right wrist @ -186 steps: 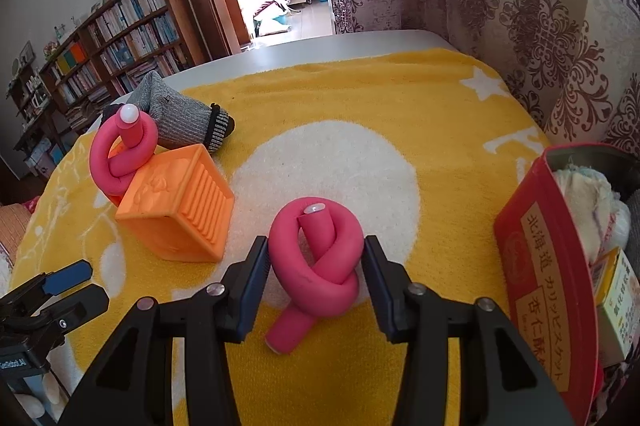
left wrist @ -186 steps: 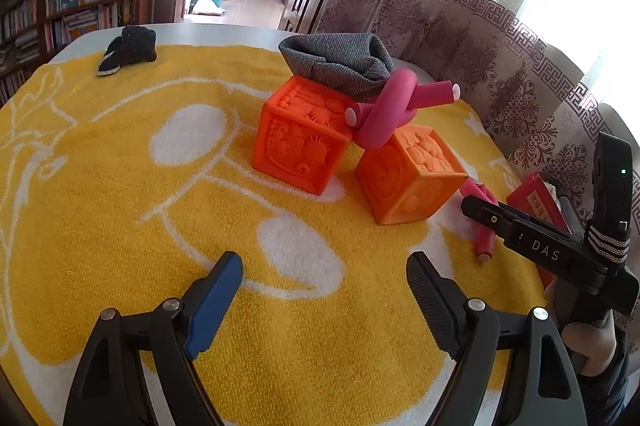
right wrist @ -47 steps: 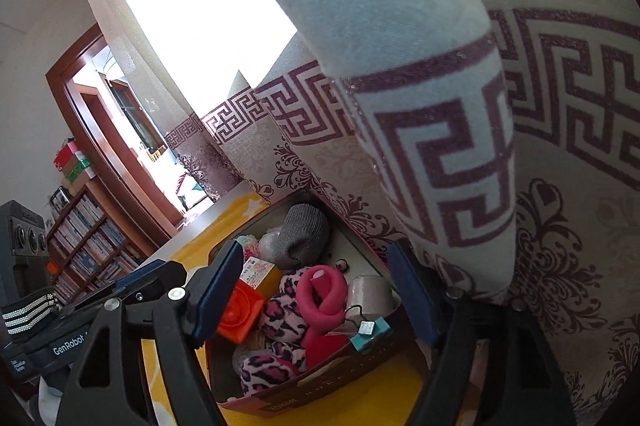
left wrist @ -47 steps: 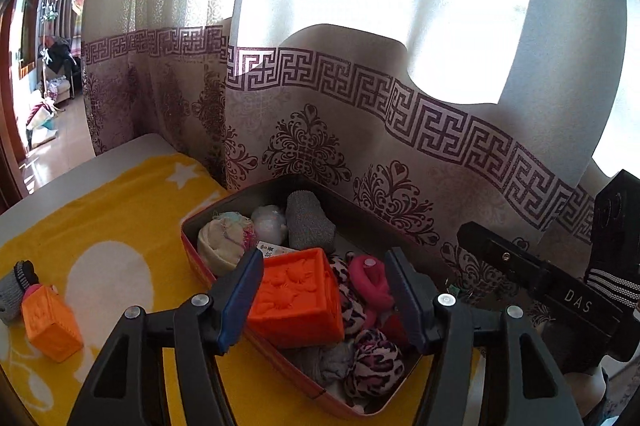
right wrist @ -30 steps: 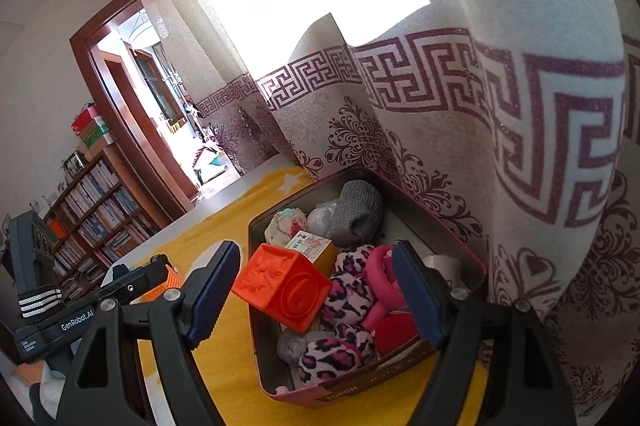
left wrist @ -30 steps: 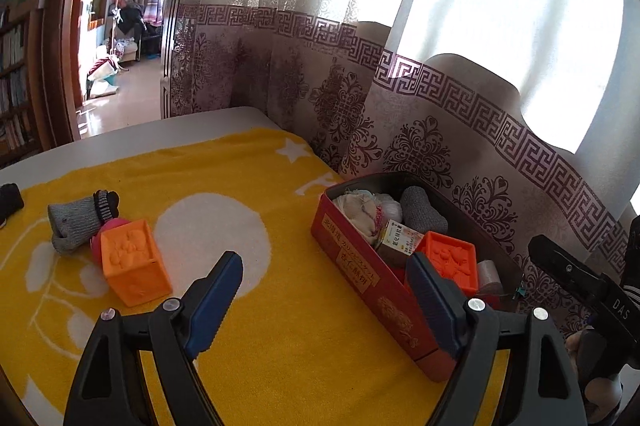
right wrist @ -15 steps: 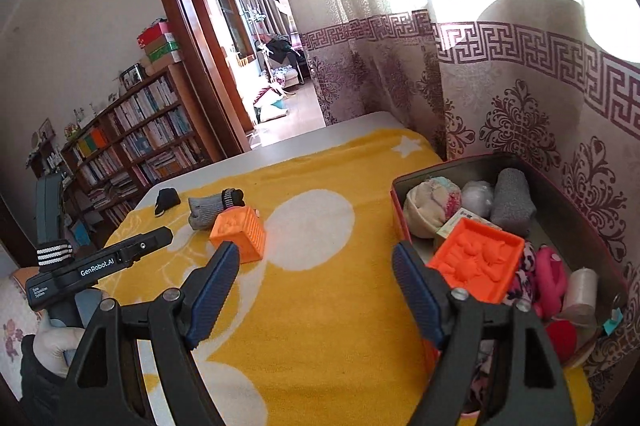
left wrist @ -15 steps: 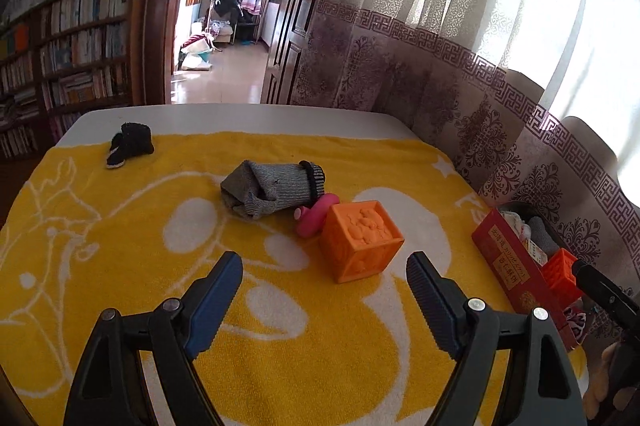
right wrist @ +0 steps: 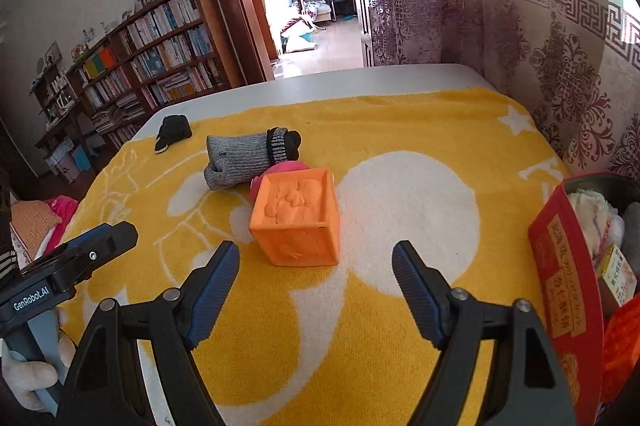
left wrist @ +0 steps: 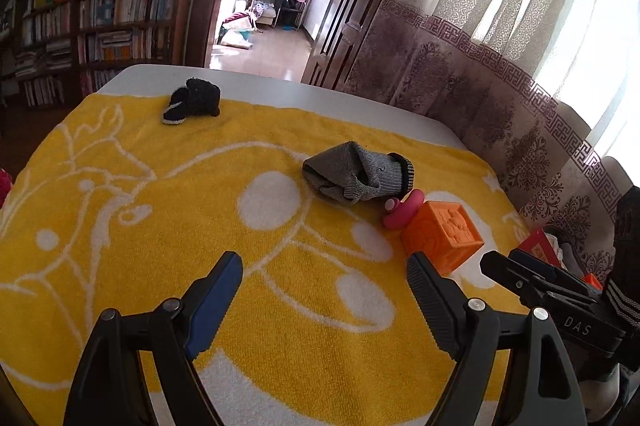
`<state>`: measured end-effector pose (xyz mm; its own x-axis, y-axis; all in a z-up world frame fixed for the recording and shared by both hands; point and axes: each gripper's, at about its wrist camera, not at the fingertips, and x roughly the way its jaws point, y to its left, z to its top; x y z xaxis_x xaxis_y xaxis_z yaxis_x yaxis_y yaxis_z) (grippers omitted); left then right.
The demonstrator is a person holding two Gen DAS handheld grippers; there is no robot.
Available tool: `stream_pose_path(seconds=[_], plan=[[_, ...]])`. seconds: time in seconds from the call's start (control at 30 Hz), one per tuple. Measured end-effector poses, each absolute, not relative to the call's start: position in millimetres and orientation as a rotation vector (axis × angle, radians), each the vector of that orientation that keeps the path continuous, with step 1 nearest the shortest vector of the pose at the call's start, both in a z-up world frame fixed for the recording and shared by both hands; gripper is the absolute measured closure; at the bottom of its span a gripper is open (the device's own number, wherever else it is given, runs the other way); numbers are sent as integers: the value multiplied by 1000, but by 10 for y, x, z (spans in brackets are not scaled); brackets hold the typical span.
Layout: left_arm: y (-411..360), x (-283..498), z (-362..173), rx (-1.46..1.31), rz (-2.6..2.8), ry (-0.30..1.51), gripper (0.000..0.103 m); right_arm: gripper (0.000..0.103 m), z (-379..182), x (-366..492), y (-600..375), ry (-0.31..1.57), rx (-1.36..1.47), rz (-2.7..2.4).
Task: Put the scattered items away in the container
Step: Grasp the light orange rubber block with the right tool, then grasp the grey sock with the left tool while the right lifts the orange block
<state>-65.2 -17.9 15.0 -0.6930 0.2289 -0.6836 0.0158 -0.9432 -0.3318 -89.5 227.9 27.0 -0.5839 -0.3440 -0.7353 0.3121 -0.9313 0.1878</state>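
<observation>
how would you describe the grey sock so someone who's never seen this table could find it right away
Start from the yellow blanket covering the table. Near its middle sits an orange cube, and just behind that, touching a pink toy, lies the grey sock on its side. It is the only grey knit thing on the blanket, with a black-and-white striped cuff; the small black sock lies apart, by the far edge.

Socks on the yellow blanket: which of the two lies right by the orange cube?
The rolled grey knit sock with the black striped cuff, beside the orange embossed rubber cube. The small black sock lies apart at the blanket's far corner.
</observation>
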Motion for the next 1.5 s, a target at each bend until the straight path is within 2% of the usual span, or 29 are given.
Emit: stream_pose_path(seconds=[0.4,0.43,0.47,0.5,0.77,0.97,1.5], plan=[[-248,-715,10,-1241,2748,-502,17,21,-28,-1252,1957,6,1243,-2482],[-255,-717,0,-1245,2749,-504,17,23,-77,-1270,1967,4,1257,-2483],[-261,-720,-8,-1249,2748,-506,17,37,-120,-1282,1971,0,1273,-2468],[-266,-723,-16,-1251,2747,-508,17,44,-137,-1274,1987,-1,1282,-2459],[-239,-761,-44,-1256,2717,-512,17,46,36,-1203,2245,-102,1227,-2506],[-182,-886,-16,-1295,2645,-597,17,46,-10,-1281,2503,-216,1286,-2535],[320,-1858,-14,-1349,2577,-590,17,46,-32,-1313,2609,-268,1280,-2520]])
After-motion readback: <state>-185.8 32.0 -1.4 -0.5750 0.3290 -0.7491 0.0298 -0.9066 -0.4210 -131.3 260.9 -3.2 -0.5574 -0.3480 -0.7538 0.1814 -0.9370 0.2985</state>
